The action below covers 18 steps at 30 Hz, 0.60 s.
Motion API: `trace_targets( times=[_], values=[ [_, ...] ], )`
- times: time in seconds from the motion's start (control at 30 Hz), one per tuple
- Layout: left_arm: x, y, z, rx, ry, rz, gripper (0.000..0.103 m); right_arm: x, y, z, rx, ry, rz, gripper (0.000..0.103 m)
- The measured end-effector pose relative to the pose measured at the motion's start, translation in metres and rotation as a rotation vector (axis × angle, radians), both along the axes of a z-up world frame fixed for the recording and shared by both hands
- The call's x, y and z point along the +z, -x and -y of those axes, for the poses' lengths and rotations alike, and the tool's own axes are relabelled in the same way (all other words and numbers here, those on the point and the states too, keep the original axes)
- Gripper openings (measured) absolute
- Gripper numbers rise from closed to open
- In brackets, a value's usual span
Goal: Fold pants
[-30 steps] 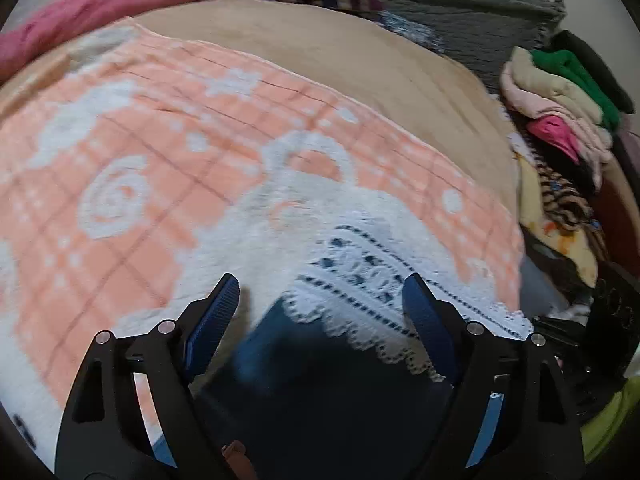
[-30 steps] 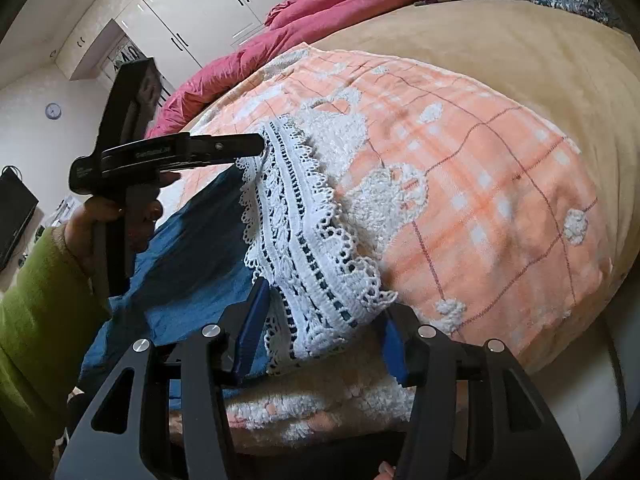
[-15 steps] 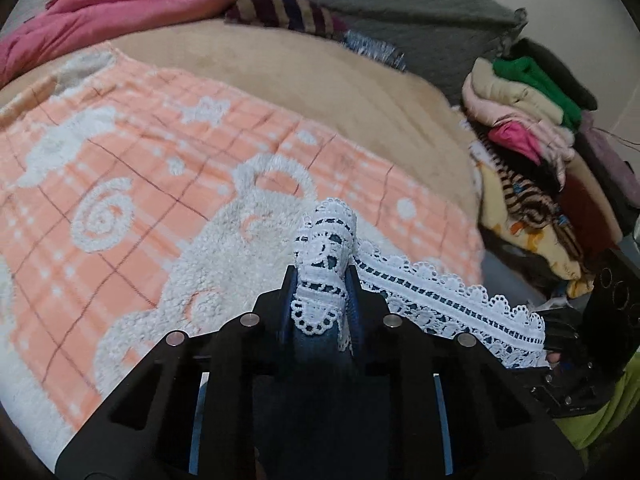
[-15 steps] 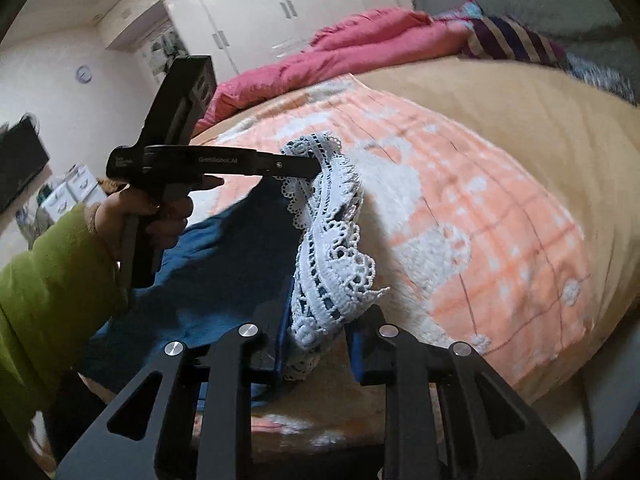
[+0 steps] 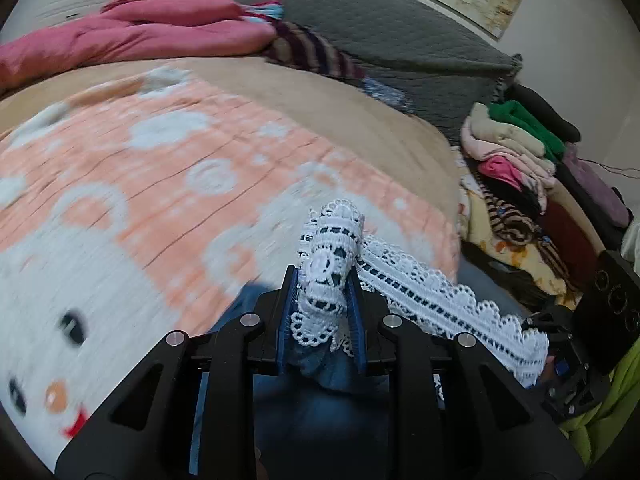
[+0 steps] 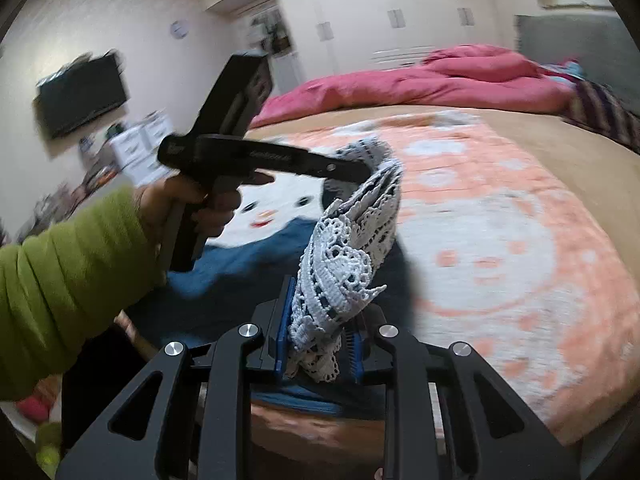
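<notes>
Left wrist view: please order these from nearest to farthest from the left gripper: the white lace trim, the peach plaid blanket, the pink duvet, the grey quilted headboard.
1. White lace trim: clamped in the left gripper.
2. Peach plaid blanket: just ahead, to the left.
3. Pink duvet and grey quilted headboard: both at the bed's far end, left and centre; too close to rank.

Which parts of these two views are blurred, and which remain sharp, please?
Left wrist view: the orange blanket is smeared by motion, while the left claw and the lace trim it pinches are sharp. Right wrist view: the room and the television are smeared; the right claw is crisp.
</notes>
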<state>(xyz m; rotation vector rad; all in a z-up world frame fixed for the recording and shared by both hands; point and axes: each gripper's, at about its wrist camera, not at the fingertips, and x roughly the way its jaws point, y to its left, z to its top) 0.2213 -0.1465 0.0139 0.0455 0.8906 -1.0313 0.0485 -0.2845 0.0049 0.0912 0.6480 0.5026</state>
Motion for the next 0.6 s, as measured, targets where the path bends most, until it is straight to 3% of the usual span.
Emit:
trace_targets(
  times=[0.1,0.13,0.23,0.3,0.37,0.5,0.6],
  values=[
    [-0.013,0.002,-0.028,0.056,-0.029,-0.022,0.016,-0.012,-0.005,-0.029,0.052,0.036,-0.017,0.022],
    [-0.016,0.002,-0.034,0.070,-0.032,-0.028,0.022,-0.019,-0.007,-0.041,0.078,0.060,-0.023,0.022],
    [-0.024,0.001,-0.056,0.155,-0.021,-0.087,0.050,-0.035,-0.005,-0.074,0.143,0.139,-0.027,0.022],
    [-0.022,0.002,-0.077,0.213,0.050,-0.120,0.057,-0.042,0.000,-0.091,0.169,0.204,-0.016,0.023],
    [-0.020,0.003,-0.090,0.255,0.092,-0.160,0.080,-0.048,0.003,-0.107,0.199,0.278,0.002,0.025],
    [-0.021,0.004,-0.107,0.295,0.122,-0.251,0.088,-0.053,0.009,-0.129,0.266,0.306,0.027,0.027],
    [-0.033,0.003,-0.112,0.335,0.062,-0.295,0.089,-0.052,0.014,-0.138,0.302,0.306,0.046,0.034]
  ],
)
